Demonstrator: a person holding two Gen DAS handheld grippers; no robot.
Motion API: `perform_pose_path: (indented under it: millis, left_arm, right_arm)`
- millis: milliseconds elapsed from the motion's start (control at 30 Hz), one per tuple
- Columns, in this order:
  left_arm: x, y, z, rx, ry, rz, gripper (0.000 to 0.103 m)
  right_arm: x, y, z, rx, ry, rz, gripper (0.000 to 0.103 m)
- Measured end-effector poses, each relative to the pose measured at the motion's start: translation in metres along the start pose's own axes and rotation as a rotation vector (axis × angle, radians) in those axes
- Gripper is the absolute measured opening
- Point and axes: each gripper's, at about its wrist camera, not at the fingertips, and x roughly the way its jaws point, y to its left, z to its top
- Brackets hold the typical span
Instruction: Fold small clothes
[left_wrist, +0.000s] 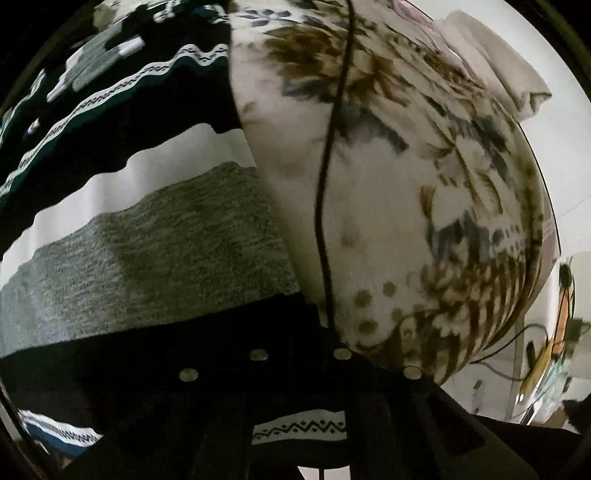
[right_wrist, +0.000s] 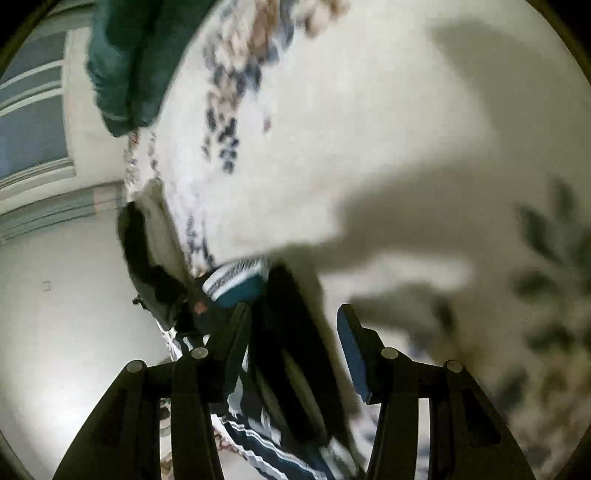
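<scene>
My left claw (left_wrist: 299, 373) is clamped on the dark patterned garment (left_wrist: 110, 110), low center. My right claw (right_wrist: 295, 332) sits wide around its edge; probably best to pull both corners evenly.

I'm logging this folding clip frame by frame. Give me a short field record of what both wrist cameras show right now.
garment: dark knit garment with white zigzag bands, lying on the bedspread
surface: white floral-print bedspread
other cloth: grey heathered fabric panel, beside the garment
left gripper: cloth between the fingers; grip cannot be judged
right gripper: jaws apart, dark striped cloth between them
cable: thin black cord across the bedspread
</scene>
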Motion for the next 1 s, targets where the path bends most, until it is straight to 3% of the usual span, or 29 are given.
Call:
perform_pose_path:
  millis: [33,67,100,200,300,433,567,867,1000]
  left_arm:
    - [-0.001,0.000,0.000,-0.003,-0.004,0.002,0.003]
    - [-0.004,0.001,0.000,-0.001,-0.010,0.005,0.003]
    - [-0.005,0.001,-0.001,0.002,-0.015,0.004,0.003]
    - [-0.008,-0.005,-0.006,0.002,-0.032,0.001,0.003]
    - [-0.009,0.002,-0.012,-0.044,-0.037,-0.011,0.002]
    - [-0.025,0.012,-0.014,-0.101,-0.065,-0.053,0.002]
    - [-0.071,0.037,-0.017,-0.209,-0.129,-0.133,0.002]
    - [-0.175,0.131,-0.046,-0.409,-0.263,-0.168,0.002]
    - [-0.201,0.183,-0.073,-0.469,-0.306,-0.155,0.002]
  right_arm:
    - [0.007,0.000,0.002,0.004,0.017,-0.006,0.037]
    - [0.012,0.006,0.002,-0.036,0.005,-0.031,0.014]
    - [0.011,0.019,-0.002,-0.116,-0.027,-0.123,0.008]
    - [-0.007,0.034,-0.003,-0.181,-0.103,-0.196,0.006]
    - [-0.001,0.021,0.005,-0.114,-0.061,-0.208,0.007]
    - [0.003,0.047,0.000,-0.172,-0.048,-0.257,0.007]
    - [-0.002,0.082,-0.008,-0.258,-0.031,-0.331,0.007]
    - [-0.004,0.205,-0.060,-0.418,-0.043,-0.376,0.007]
    - [0.021,0.276,-0.098,-0.493,-0.052,-0.402,0.007]
